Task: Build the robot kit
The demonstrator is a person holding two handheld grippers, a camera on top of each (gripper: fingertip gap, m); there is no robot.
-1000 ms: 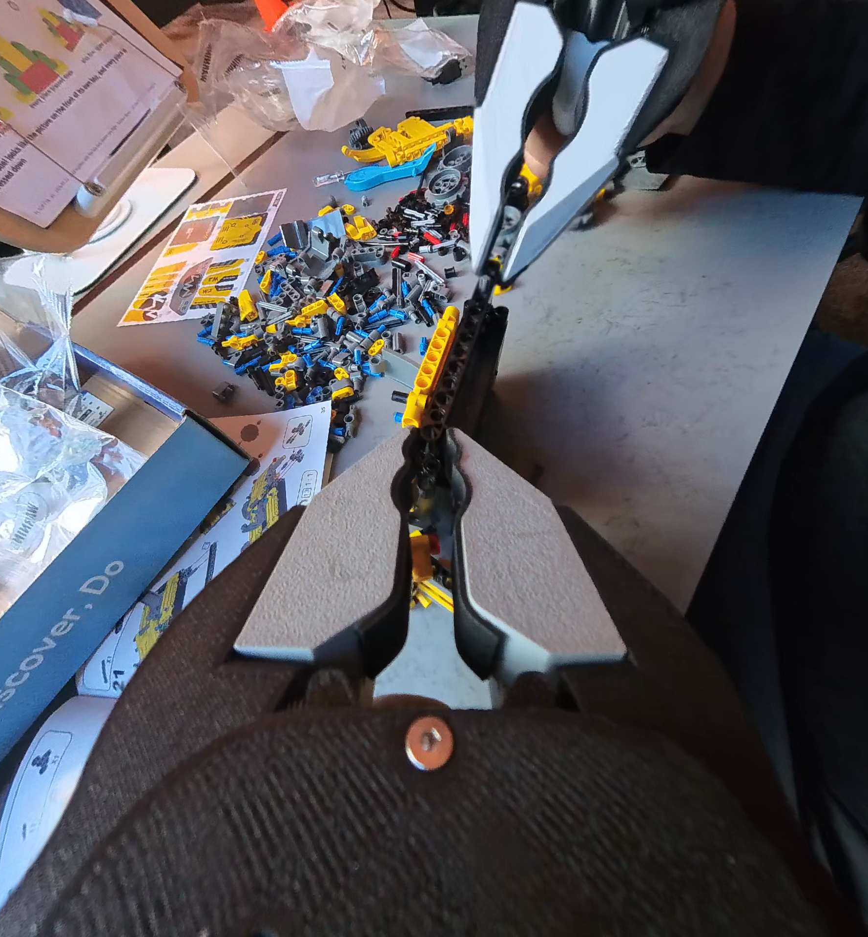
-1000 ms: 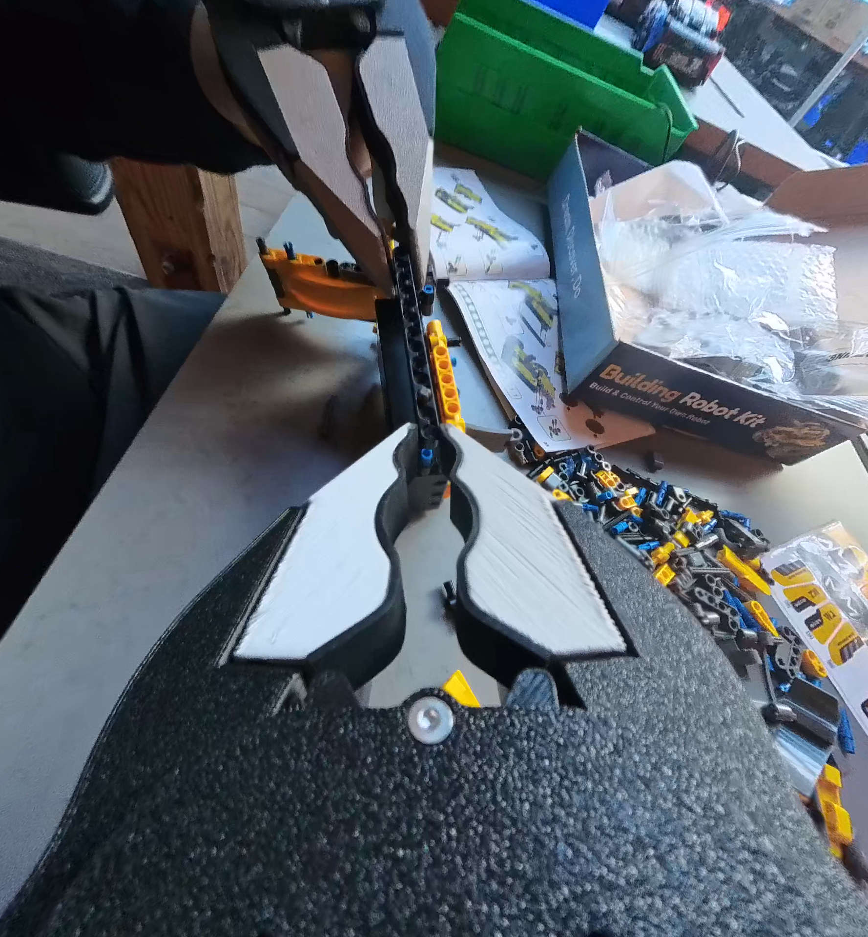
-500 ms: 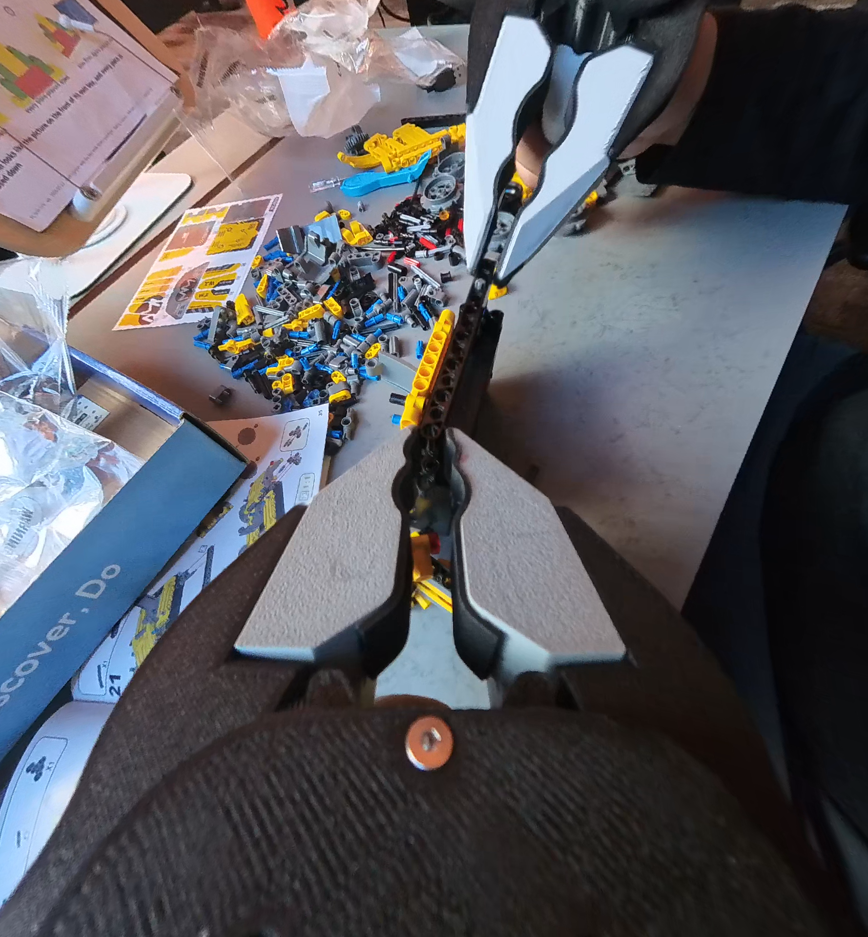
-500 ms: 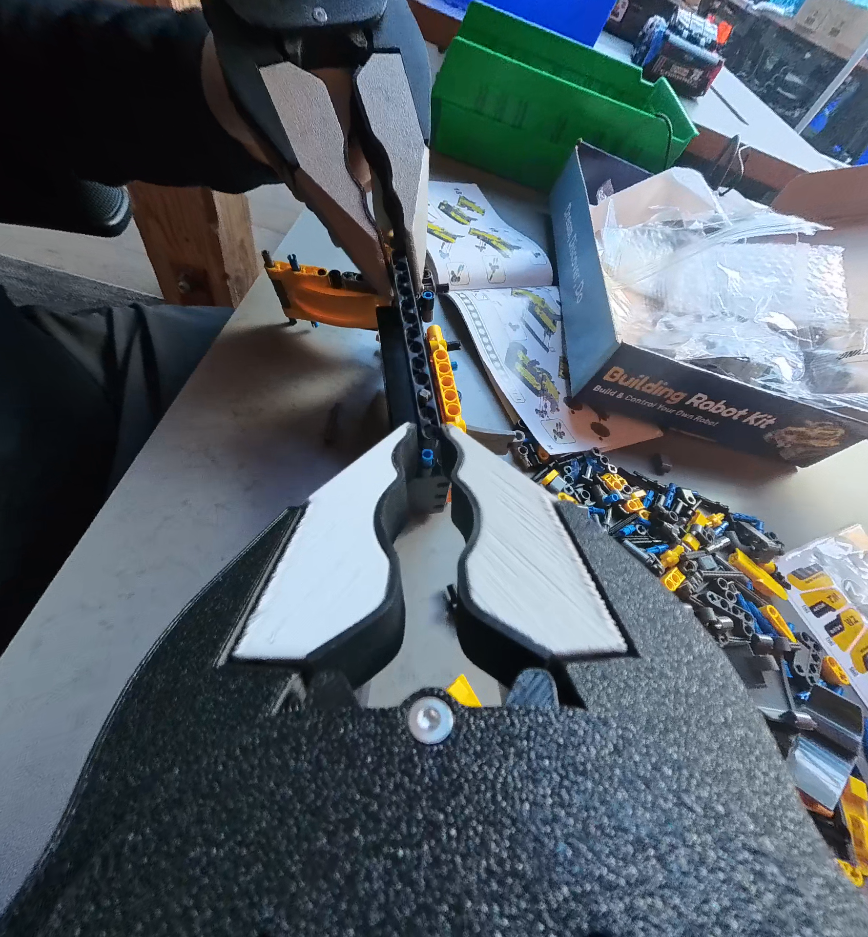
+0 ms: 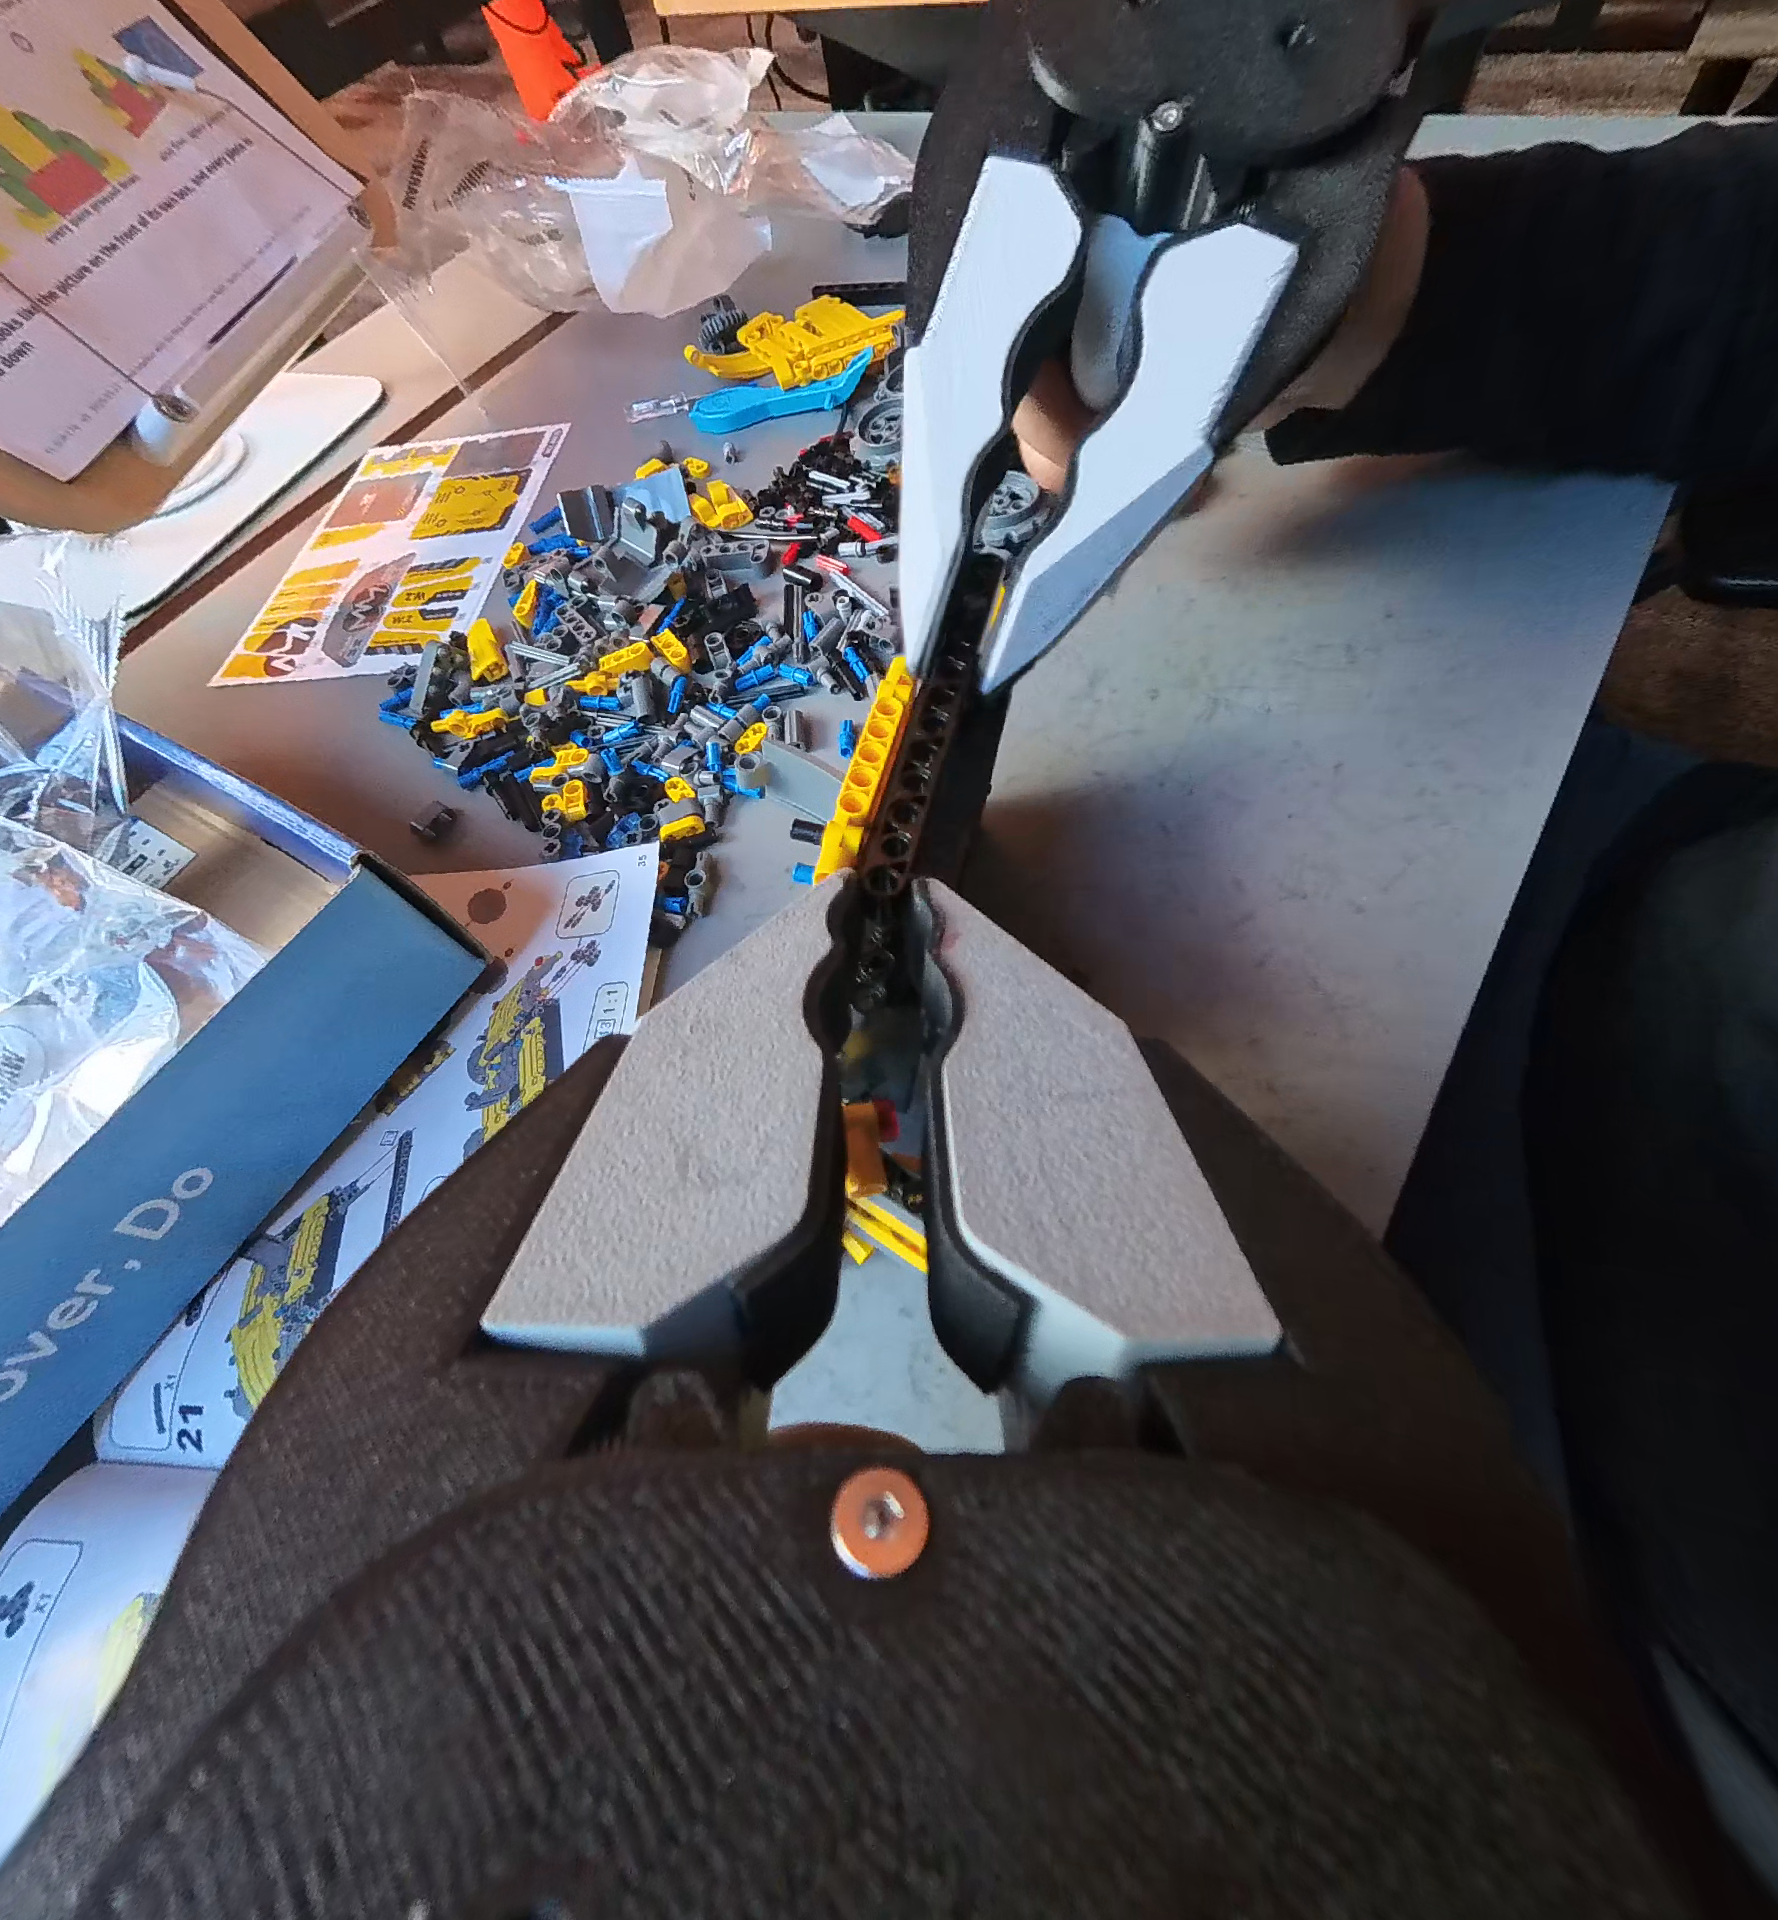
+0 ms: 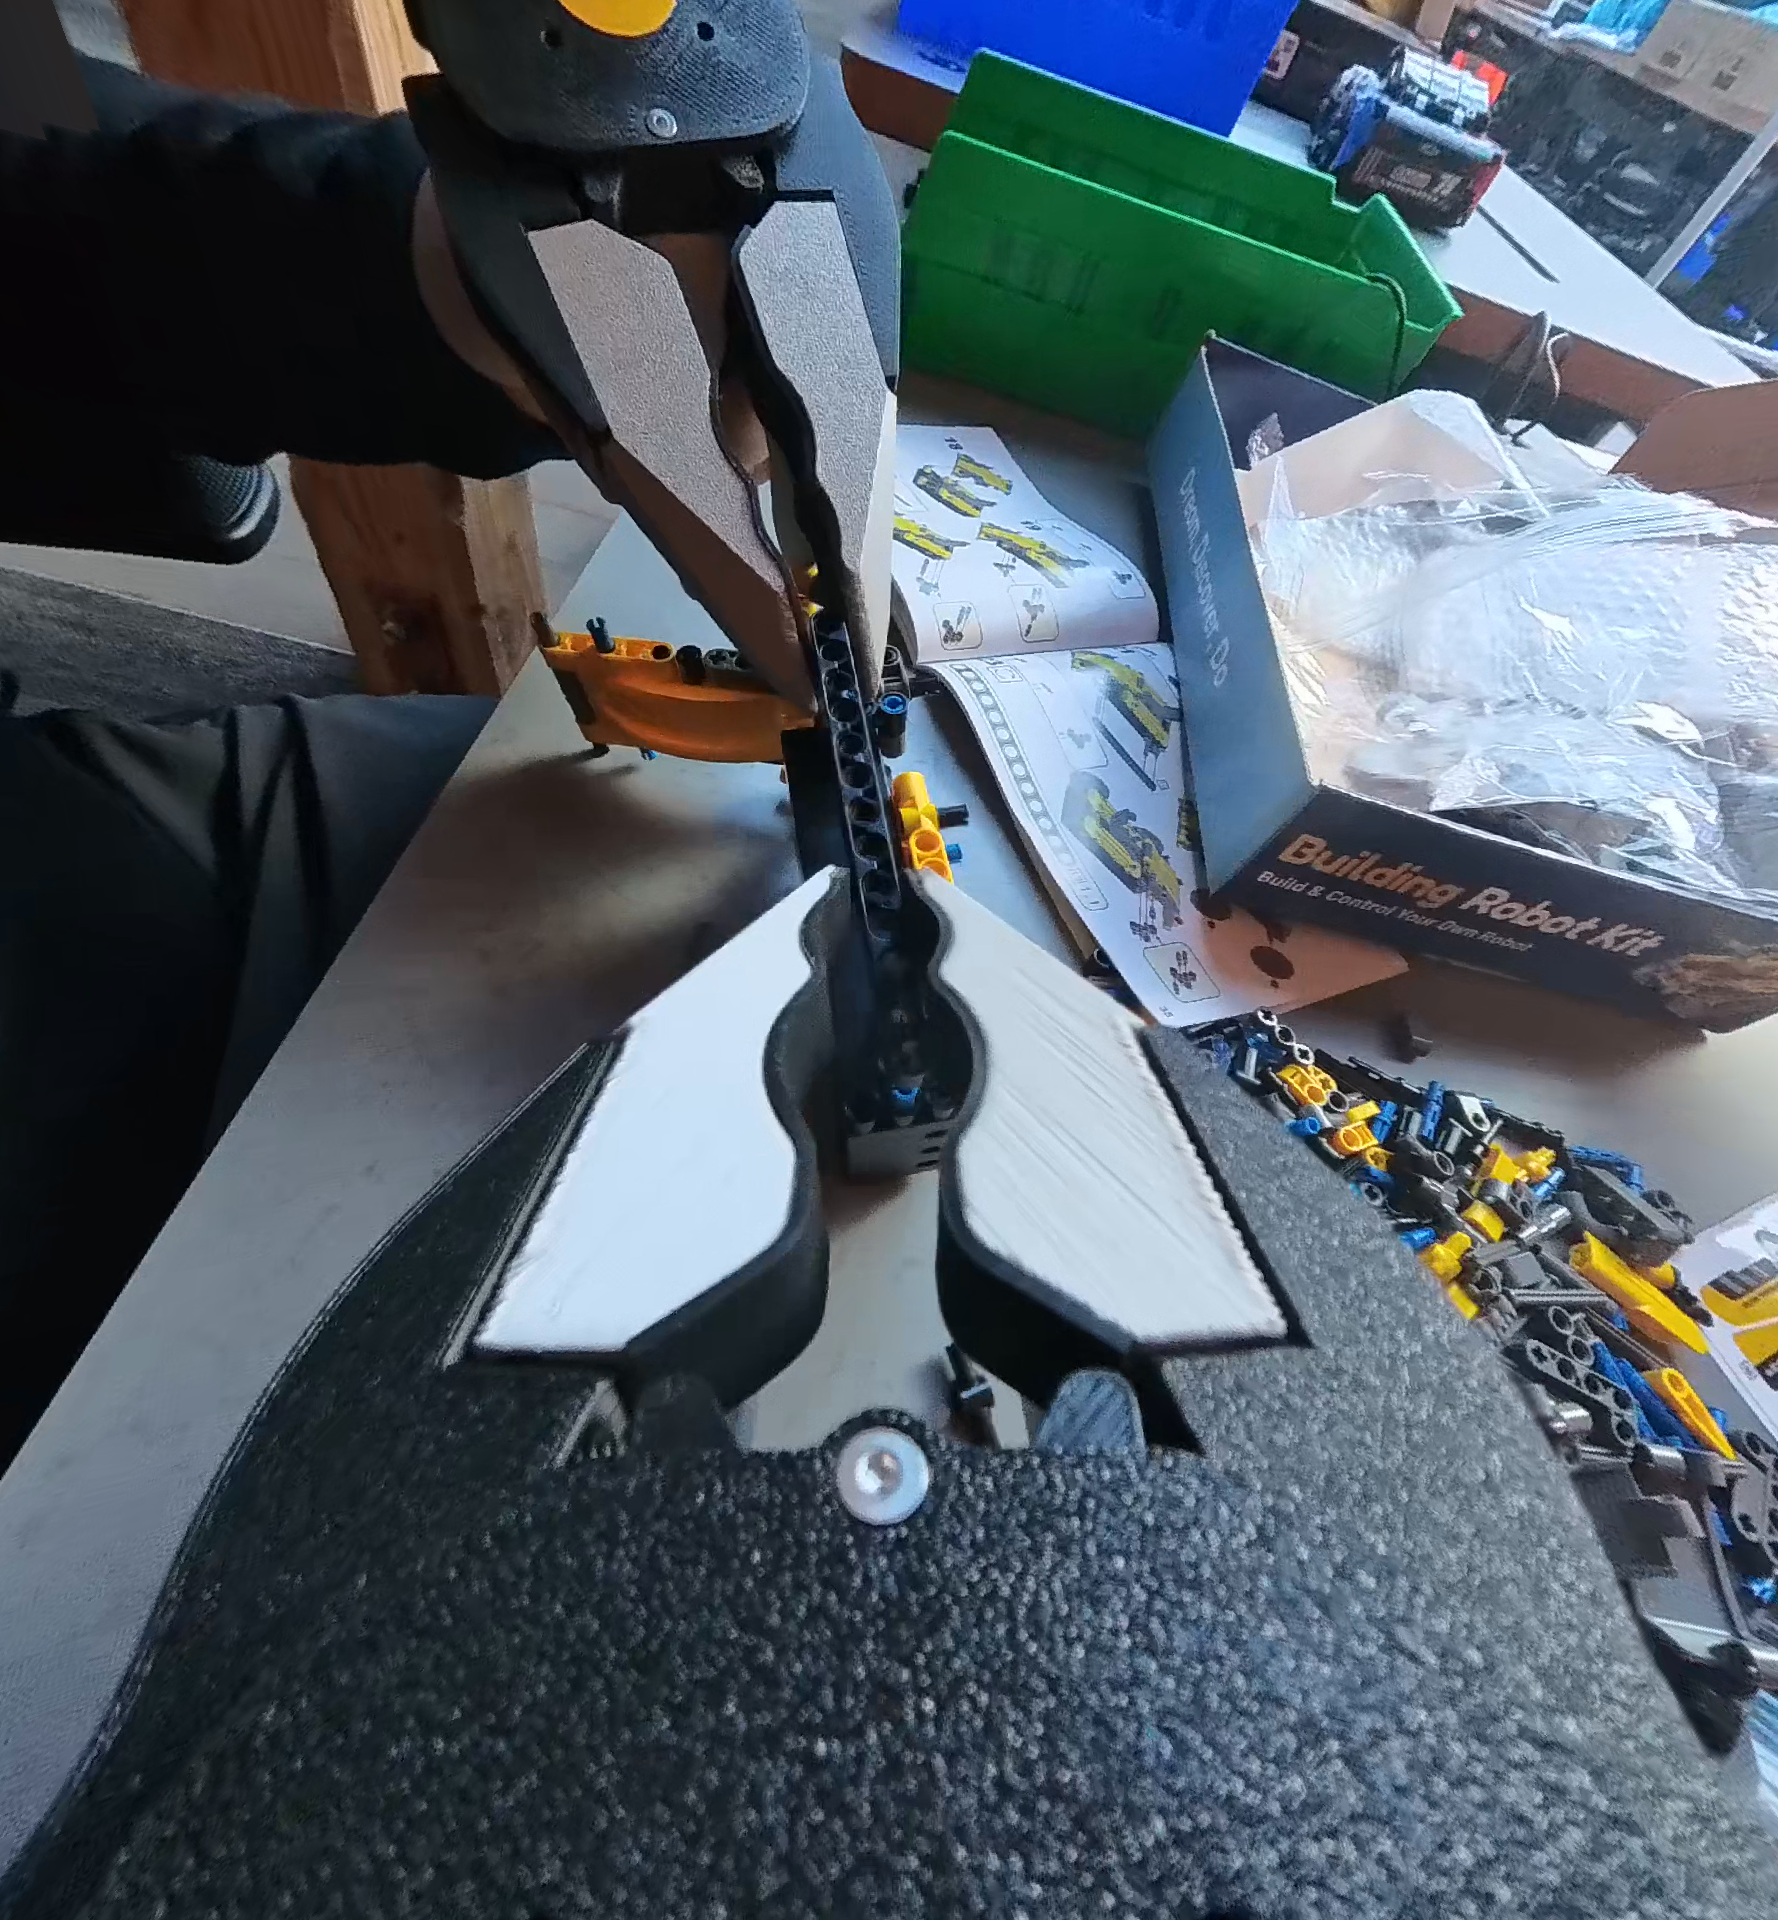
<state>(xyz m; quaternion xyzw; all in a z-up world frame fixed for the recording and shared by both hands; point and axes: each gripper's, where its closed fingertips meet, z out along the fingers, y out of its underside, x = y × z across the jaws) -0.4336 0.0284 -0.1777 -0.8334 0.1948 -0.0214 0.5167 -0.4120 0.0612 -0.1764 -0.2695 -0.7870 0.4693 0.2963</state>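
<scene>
With both the left gripper [image 5: 880, 914] and right gripper [image 6: 880, 904] clamped on one black beam [image 5: 926, 748], we judged opposing pulls could pop its pins loose.

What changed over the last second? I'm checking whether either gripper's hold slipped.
The right gripper moved forward along the black beam, toward the left gripper; the beam now sits deeper between its fingers. Both grippers stayed shut on it; the loose parts pile did not move.
</scene>
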